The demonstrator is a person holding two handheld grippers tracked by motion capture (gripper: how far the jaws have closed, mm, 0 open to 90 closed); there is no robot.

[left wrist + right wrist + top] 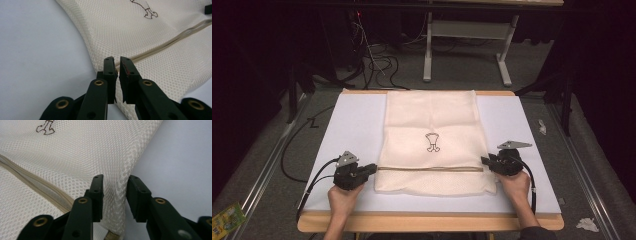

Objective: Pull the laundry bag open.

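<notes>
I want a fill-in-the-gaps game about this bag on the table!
1. The cream mesh bag lies on a ____ sheet that covers the table.
2. A beige ____ runs across the bag from one gripper to the other.
3. The left gripper sits at the bag's left edge, the right gripper at its ____ edge.
4. The small drawing on the bag is printed in ____ outline.

Missing words: white; zipper; right; dark

Two handheld black grippers, bare forearms

Left gripper (371,169) & right gripper (484,161), nearest the table (427,221) front edge: black jaws w/ brass rivets, grey 3-cornered top plates, black cables; dark sleeve on right arm.
</notes>
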